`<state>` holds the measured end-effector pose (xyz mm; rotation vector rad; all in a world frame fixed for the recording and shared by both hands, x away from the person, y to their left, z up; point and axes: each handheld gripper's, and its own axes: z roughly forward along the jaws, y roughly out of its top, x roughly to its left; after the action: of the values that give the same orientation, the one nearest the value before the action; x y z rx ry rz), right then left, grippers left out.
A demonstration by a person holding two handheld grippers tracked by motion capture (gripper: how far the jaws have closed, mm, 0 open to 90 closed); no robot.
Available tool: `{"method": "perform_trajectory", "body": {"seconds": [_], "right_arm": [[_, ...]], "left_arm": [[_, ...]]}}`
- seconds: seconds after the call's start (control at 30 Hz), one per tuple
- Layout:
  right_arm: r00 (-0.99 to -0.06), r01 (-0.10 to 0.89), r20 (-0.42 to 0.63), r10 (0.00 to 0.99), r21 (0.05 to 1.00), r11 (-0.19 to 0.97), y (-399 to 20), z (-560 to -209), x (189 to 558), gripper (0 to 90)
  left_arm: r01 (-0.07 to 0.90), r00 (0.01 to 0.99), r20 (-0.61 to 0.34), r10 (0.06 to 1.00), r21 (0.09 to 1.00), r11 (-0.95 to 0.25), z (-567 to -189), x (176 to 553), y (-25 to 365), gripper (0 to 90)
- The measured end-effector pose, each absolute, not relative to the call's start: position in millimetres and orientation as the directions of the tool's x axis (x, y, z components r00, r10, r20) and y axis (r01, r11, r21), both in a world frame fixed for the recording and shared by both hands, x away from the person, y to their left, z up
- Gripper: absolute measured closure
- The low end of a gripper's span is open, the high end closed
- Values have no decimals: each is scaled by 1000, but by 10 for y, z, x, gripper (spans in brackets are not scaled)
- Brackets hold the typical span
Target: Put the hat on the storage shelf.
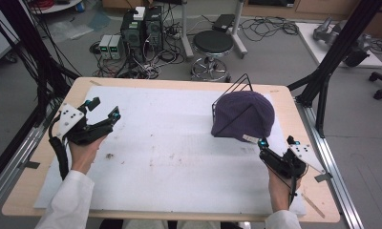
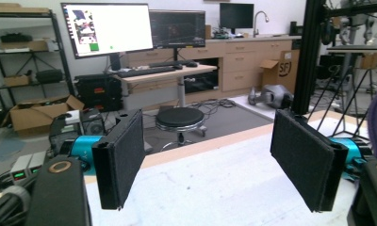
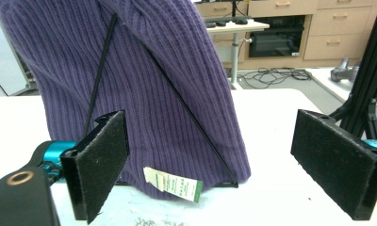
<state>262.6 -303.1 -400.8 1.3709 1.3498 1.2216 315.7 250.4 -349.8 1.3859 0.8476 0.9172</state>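
at my table (image 1: 179, 85), a white mat (image 1: 170, 157) covers nearly the whole wooden top, smudged with dark specks toward its middle. seen from the high view, a purple knit hat (image 1: 244, 114) sits at about two o'clock on the mat, draped over a thin black wire stand (image 1: 227, 93) whose rods cross the front of the knit and peak above it. a small white and green tag (image 3: 173, 184) hangs from the hat's lower edge, lying on the mat. i hold my left gripper (image 1: 104, 110) at roughly nine o'clock, well apart from the hat, its jaws spread wide with nothing between them; in the left gripper view they frame bare mat, a black stool (image 2: 180, 118) and a desk with monitors (image 2: 135, 28) beyond the table. i hold my right gripper (image 1: 276, 142) at about four o'clock, just beside the hat's near edge, jaws likewise wide apart and gripping nothing. in the right gripper view the hat stands straight ahead at twelve o'clock, its tag showing just past my left-hand pad (image 3: 102, 162), the pads not touching the knit.
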Motion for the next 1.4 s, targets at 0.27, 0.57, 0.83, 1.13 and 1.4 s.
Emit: {"method": "perform_trajectory", "body": {"seconds": [0.27,0.57,0.83,1.13,1.4], "right_arm": [[-41,183,86,995,980,-77,-3062,-4068,2570,113],[-43,191,87,995,978,-77,-3074,-4118,2562,113],[-41,209,85,996,975,-74,-3070,-4205,2533,113],[-51,241,62,997,969,-48,-3004,-4300,2485,113],[-41,230,59,997,972,-48,-3003,-4378,2457,113]], "left_arm": [[-18,394,12,919,1000,-5,-3637,3065,2667,263],[27,364,-20,931,1000,11,-3842,3025,2790,260],[65,357,-50,933,997,29,-3991,2960,2895,256],[88,313,-35,949,996,8,-4239,2809,3012,258],[85,275,-60,960,996,38,-4375,2701,3129,262]]}}
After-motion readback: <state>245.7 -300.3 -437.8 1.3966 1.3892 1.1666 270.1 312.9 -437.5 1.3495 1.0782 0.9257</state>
